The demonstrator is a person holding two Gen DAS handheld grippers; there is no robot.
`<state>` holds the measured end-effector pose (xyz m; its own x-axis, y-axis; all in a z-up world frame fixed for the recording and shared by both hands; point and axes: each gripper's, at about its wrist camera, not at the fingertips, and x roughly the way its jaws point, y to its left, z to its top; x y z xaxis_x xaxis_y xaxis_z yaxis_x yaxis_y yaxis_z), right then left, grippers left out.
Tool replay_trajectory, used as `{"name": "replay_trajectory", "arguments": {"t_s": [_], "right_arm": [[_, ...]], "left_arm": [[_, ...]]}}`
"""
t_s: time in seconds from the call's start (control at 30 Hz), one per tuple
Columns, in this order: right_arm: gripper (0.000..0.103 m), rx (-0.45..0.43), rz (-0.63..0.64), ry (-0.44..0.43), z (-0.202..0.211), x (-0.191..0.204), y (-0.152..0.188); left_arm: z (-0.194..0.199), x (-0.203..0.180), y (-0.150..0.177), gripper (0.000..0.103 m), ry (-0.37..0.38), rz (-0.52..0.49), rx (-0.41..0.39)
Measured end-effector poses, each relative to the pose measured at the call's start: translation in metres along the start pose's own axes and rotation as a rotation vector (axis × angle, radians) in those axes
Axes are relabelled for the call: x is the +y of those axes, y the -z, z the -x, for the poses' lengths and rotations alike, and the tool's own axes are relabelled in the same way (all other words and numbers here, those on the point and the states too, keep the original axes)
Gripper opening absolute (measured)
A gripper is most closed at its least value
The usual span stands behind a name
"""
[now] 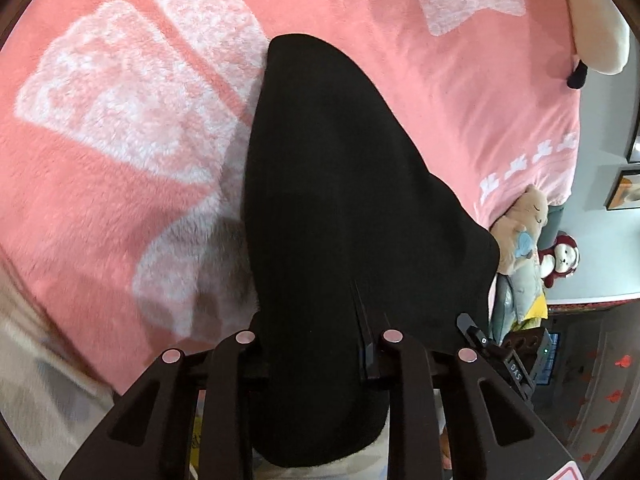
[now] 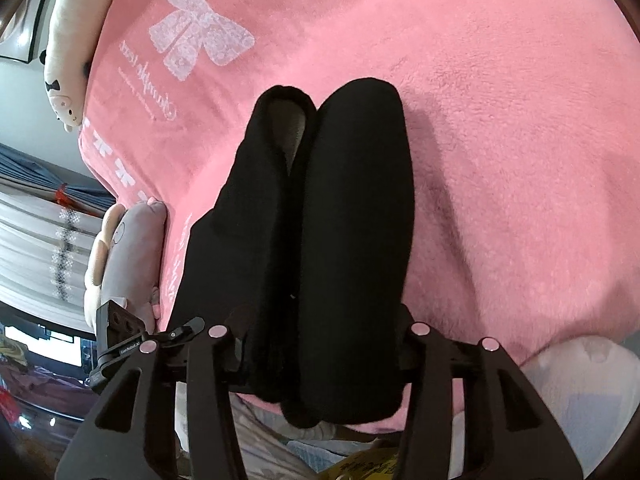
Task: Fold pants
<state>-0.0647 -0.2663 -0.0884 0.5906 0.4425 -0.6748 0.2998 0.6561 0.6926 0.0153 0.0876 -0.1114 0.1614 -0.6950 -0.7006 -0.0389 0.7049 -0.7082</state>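
Note:
Black pants (image 1: 340, 208) hang in front of my left gripper (image 1: 320, 360) above the pink blanket (image 1: 120, 200); the cloth passes between its jaws, which are shut on it. In the right wrist view the pants (image 2: 328, 240) hang as two side-by-side legs with the hems at the far end, one hem showing a pale lining. My right gripper (image 2: 320, 360) is shut on the near end of the pants. The fingertips of both grippers are hidden by the black cloth.
The pink blanket with white bow prints (image 2: 200, 40) covers the bed. Plush toys (image 1: 532, 232) lie along the bed's edge, also seen in the right wrist view (image 2: 128, 256). A long cream plush (image 2: 64, 60) lies at the far corner.

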Motion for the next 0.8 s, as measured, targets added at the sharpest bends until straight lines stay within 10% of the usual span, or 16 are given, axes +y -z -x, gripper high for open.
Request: {"name": "replay_trajectory", "arguments": {"t_s": [0.47,0.8], "right_arm": [[0.042,-0.088,0.091,0.002,0.033,0.04,0.008],[0.042,-0.119,0.15,-0.023,0.053,0.069,0.023]], "left_arm": [[0.038,-0.037,0.002,0.018,-0.004,-0.117,-0.081],[0.07,-0.092,0.03,0.018,-0.149,-0.297,-0.173]]}}
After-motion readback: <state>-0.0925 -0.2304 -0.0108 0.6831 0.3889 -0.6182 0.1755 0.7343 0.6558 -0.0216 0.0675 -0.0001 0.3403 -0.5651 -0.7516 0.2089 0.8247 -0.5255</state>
